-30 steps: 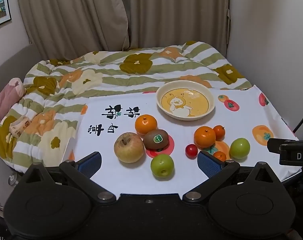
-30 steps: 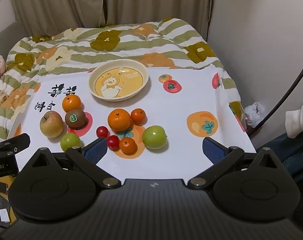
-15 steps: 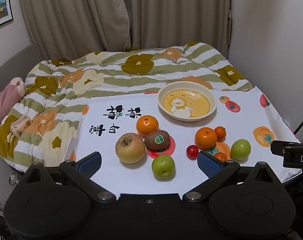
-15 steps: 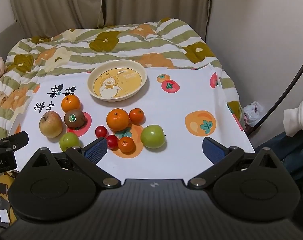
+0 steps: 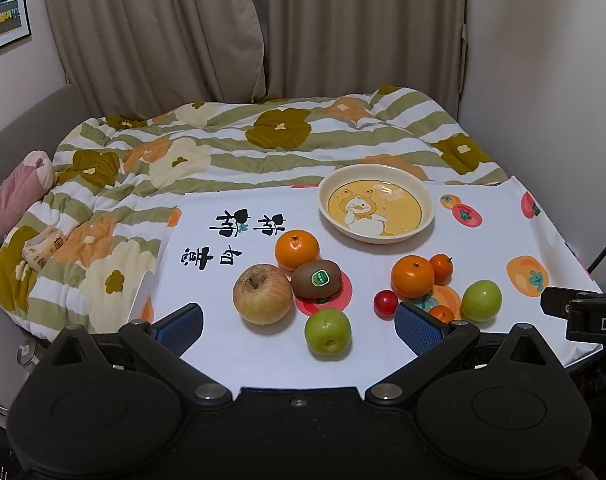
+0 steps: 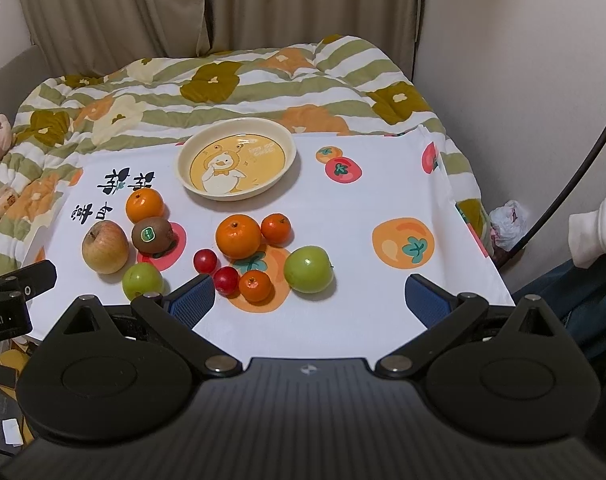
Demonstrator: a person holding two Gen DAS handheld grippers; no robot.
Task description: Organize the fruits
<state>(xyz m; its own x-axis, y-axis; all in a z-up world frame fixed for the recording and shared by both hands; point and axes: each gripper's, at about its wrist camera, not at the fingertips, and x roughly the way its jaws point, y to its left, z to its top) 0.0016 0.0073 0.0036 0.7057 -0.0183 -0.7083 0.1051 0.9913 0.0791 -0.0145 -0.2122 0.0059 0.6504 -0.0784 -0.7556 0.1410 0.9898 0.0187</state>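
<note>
A: What is seen largest in the frame?

B: A quilted bedspread (image 5: 231,152), striped green and white with padded flower shapes, is spread across the upper half of both views. Over its near part a smooth white cloth (image 6: 343,208) printed with persimmons and black characters is laid flat.

A: And on the cloth?

B: A round, shallow, glossy cream plate (image 6: 287,148) with a duck drawn inside is set toward the upper centre. It is empty. The fruits are gathered below it, in two groups well apart from the plate.

A: How are they grouped?

B: At centre left in the right wrist view, a dull yellow-red apple (image 6: 105,246) is found beside a fuzzy brown kiwi (image 6: 153,235) bearing a green sticker; a dimpled orange (image 6: 144,205) lies just above them and a smooth small green apple (image 6: 142,281) just below. At the centre, a larger orange (image 6: 238,236) is touched by a small tangerine (image 6: 276,229); a shiny green apple (image 6: 307,269) lies lower right of them, another tangerine (image 6: 255,285) below, and two glossy red cherry tomatoes (image 6: 205,261) to the left.

A: And the fingers?

B: The left gripper (image 5: 299,322) is held low at the cloth's near edge, its blue ribbed fingers (image 5: 179,326) spread wide, nothing between them. The right gripper (image 6: 309,300) is likewise spread and empty, its fingers (image 6: 427,300) flanking the lower tangerine and green apple without contact.
</note>
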